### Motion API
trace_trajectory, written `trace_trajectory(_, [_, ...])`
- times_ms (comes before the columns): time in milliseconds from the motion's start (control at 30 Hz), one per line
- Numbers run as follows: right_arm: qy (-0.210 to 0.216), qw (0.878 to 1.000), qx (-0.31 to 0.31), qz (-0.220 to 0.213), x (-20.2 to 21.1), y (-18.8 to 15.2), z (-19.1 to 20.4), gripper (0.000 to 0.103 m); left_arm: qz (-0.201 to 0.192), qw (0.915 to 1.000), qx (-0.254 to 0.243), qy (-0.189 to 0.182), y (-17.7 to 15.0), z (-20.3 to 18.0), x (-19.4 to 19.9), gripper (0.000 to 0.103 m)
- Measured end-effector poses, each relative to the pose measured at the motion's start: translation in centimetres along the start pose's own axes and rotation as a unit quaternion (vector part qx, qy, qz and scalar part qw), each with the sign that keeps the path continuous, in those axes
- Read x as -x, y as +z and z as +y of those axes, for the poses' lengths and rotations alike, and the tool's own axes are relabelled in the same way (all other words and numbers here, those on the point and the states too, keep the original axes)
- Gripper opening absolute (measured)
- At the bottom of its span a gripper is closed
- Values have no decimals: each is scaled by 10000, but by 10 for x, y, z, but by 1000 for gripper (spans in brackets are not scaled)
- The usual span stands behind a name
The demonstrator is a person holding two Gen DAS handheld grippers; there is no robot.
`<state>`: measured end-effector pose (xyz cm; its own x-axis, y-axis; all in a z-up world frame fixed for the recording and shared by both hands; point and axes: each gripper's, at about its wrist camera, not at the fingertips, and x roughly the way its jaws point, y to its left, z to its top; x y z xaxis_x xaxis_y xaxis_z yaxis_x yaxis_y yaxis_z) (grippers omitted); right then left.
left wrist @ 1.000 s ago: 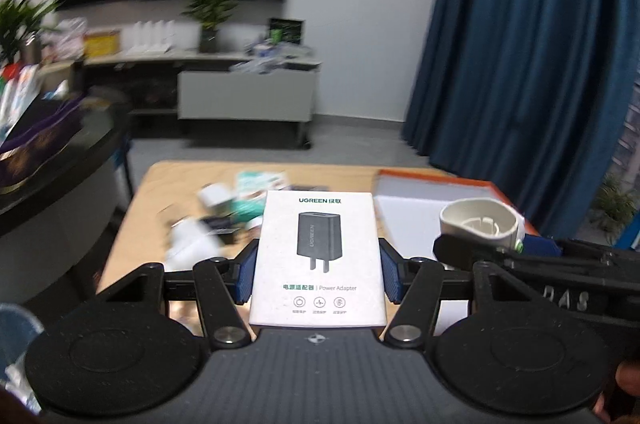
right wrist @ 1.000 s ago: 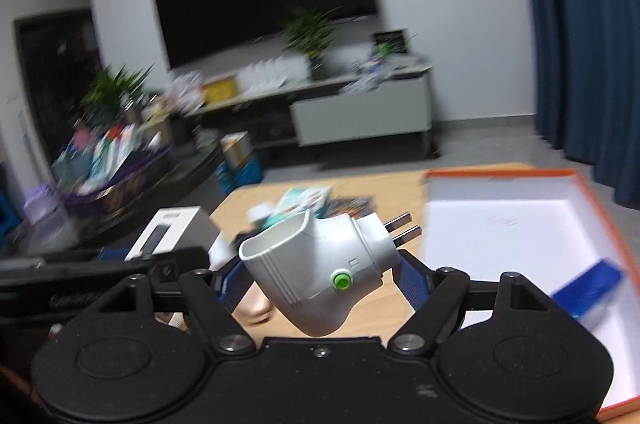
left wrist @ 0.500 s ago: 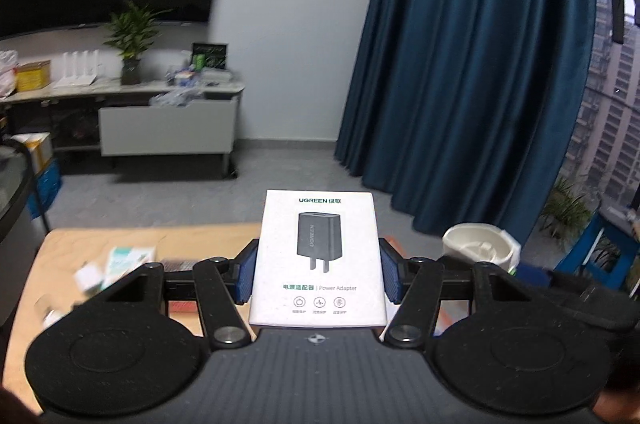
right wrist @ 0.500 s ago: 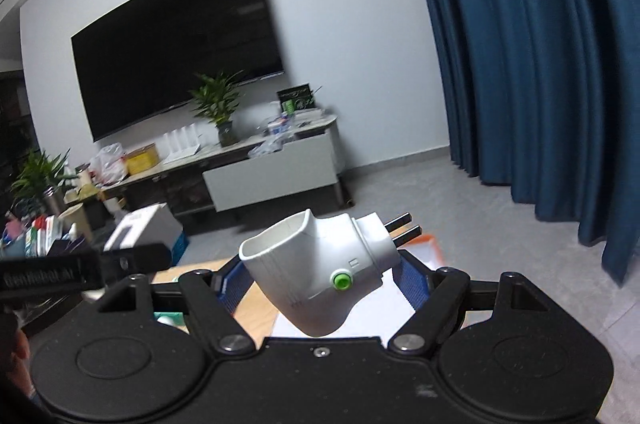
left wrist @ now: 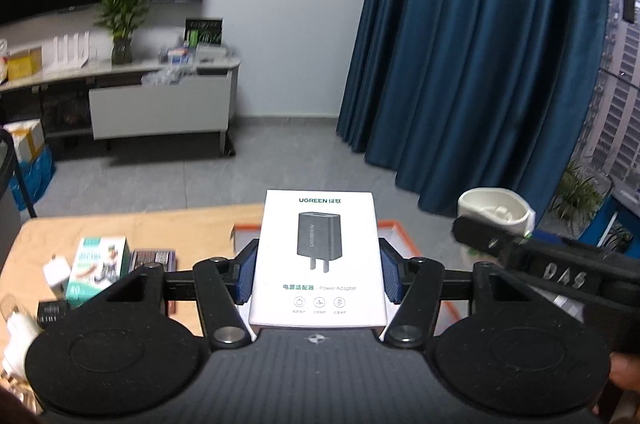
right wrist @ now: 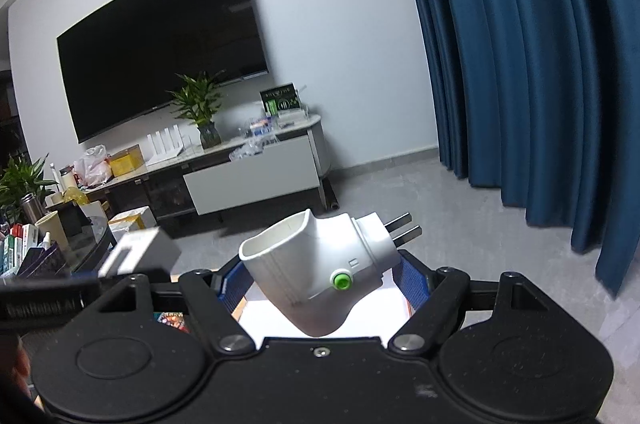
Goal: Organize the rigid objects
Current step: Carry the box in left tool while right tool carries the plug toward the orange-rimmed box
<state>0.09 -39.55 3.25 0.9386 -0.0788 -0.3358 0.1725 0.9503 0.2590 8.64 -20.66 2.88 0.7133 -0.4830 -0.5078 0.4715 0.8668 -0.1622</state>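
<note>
Left wrist view showed the left claw [left wrist: 318,274] pinching a white adapter box [left wrist: 318,256] by its long sides, both blue pads [left wrist: 245,276] pressed flat against the cardboard. The box sat face up and level between the jaws, held clear of the table [left wrist: 120,228]. Left of it on the table lay a small green-and-white carton [left wrist: 98,270] and a few small chargers, too blurred to list singly. Beneath and beyond the box ran the orange rim of a white tray [left wrist: 404,232]. At the right edge of that view the right claw appeared from the side, carrying a white plug [left wrist: 494,210].

Right wrist view confirmed the right claw [right wrist: 320,280] clamped on the white plug [right wrist: 316,268], a bulky body with a green button and two prongs pointing up and right. The jaws stood wide because the body is wide. White tray floor [right wrist: 264,320] showed directly below the plug.

Judged step: carry phase, both items lifted and brought over the tray. The next move would call for lowering each item onto the tray floor in turn and releasing, keeping the two claws apart, since they were close side by side. Both claws pointed forward and somewhat downward, the left steeper than the right.
</note>
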Motion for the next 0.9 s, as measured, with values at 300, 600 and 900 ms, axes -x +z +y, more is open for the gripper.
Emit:
trace_trajectory(300, [-169, 9996, -31, 245, -27, -7, -11, 90, 148, 9998, -25, 110, 6, -2, -10, 60])
trace_trajectory(600, [-224, 9987, 119, 437, -54, -3, -9, 90, 342, 9990, -164, 239, 13, -12, -28, 60])
trace_trajectory(900, [-228, 9977, 190, 610, -76, -6, -10, 90, 432, 9981, -307, 316, 13, -19, -38, 60])
